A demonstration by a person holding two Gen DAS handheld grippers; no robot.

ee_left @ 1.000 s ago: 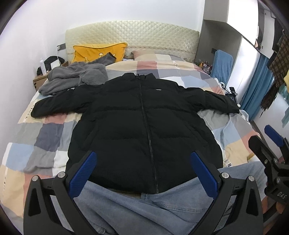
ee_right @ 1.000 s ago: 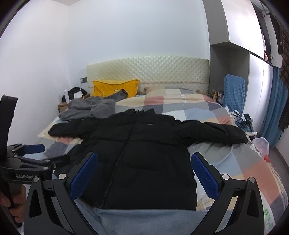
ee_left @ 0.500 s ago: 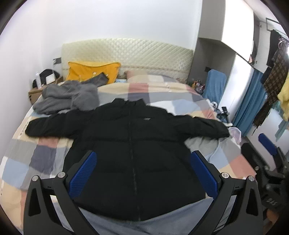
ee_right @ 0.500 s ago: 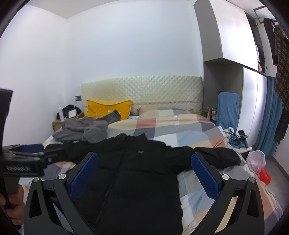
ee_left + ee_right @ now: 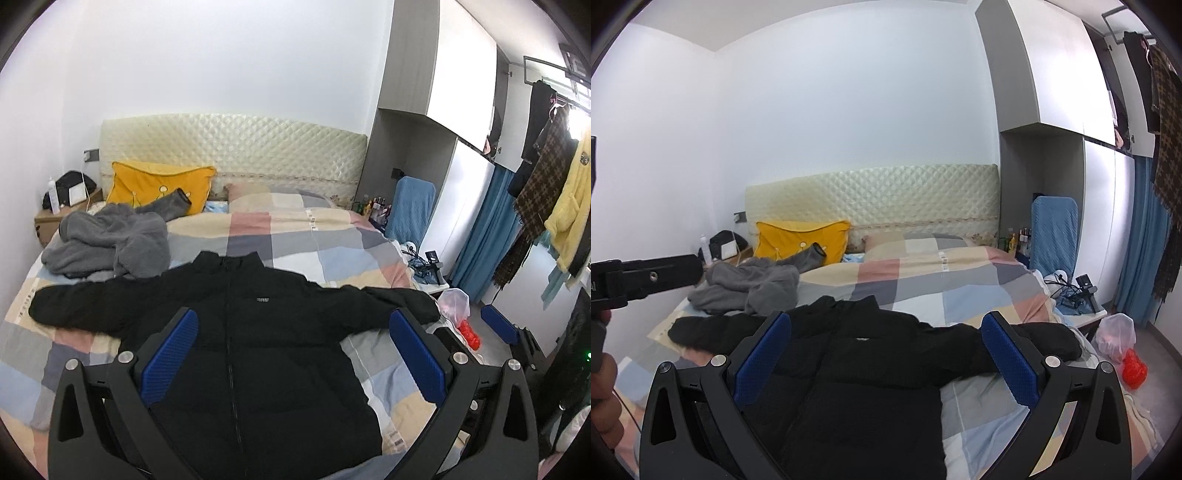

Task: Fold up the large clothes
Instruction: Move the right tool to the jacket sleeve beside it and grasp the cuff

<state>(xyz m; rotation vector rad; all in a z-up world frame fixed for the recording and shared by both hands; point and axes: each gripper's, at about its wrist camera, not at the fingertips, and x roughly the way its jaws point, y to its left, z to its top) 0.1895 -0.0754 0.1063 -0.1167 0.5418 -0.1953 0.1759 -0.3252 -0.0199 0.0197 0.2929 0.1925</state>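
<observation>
black puffer jacket [image 5: 258,332], zipped, sleeves outspread

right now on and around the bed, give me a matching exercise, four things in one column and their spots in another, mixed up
Things:
1. black jacket
2. yellow pillow
3. grey hoodie
4. red bag

Places:
A. on the floor beside the bed
B. against the headboard
C. spread flat, sleeves out, zipped
D. heaped beyond the jacket's sleeve

Pairs: 1-C, 2-B, 3-D, 4-A
</observation>
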